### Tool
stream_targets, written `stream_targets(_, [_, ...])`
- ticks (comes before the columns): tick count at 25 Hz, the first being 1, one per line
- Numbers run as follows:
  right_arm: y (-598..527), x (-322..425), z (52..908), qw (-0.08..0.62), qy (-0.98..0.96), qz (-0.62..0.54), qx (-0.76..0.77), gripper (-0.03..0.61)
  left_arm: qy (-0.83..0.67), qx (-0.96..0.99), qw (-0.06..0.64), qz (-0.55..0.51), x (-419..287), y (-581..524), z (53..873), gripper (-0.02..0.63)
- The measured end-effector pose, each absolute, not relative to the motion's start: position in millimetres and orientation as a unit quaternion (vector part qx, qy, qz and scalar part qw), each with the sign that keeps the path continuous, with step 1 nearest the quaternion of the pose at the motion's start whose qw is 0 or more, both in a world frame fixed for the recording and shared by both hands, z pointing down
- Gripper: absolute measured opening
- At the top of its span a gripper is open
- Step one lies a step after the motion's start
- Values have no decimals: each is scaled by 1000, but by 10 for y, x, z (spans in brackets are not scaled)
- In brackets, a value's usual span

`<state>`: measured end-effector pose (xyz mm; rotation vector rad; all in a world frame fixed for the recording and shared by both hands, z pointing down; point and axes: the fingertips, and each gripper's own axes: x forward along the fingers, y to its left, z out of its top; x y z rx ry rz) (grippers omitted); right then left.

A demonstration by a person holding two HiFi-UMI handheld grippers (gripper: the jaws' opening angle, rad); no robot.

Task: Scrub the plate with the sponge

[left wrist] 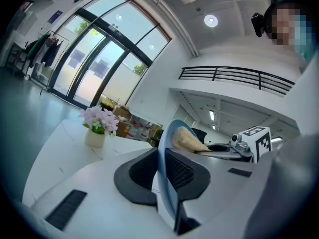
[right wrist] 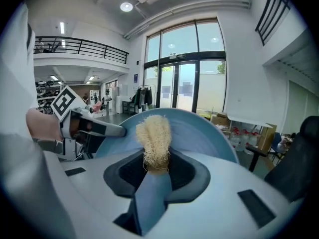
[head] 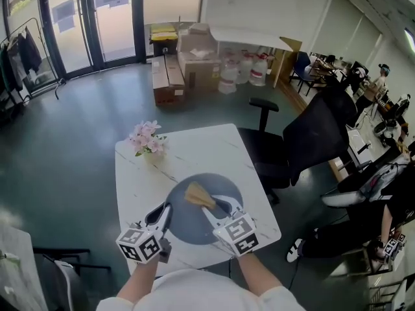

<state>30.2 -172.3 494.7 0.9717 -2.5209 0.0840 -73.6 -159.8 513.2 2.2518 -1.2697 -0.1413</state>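
A round blue-grey plate (head: 188,229) is on the white marble table (head: 194,151), close to its near edge. My left gripper (head: 165,214) is shut on the plate's left rim; in the left gripper view that rim (left wrist: 167,148) stands edge-on between the jaws of the left gripper (left wrist: 167,169). My right gripper (head: 217,207) is shut on a tan, fibrous sponge (head: 198,194) whose free end lies over the plate's far side. The right gripper view shows the sponge (right wrist: 154,138) sticking out past the right gripper (right wrist: 156,169), with the plate (right wrist: 204,131) behind it.
A small white vase of pink flowers (head: 148,141) stands at the table's far left corner. A black office chair (head: 305,141) is just right of the table. Cardboard boxes (head: 188,63) sit on the floor beyond. A seated person (head: 382,219) is at the far right.
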Motion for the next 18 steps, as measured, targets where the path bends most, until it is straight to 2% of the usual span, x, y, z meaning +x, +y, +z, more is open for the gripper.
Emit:
stream_targets(8, [-1805,969,5187,226,-871,90,426,120,-486,822,287,-72,-902,-1674,5125,46])
stream_targets(18, [-1402,712,5591,254,-879,134,381,120,-515,810,264,-95,-1181,-1952,4955,46])
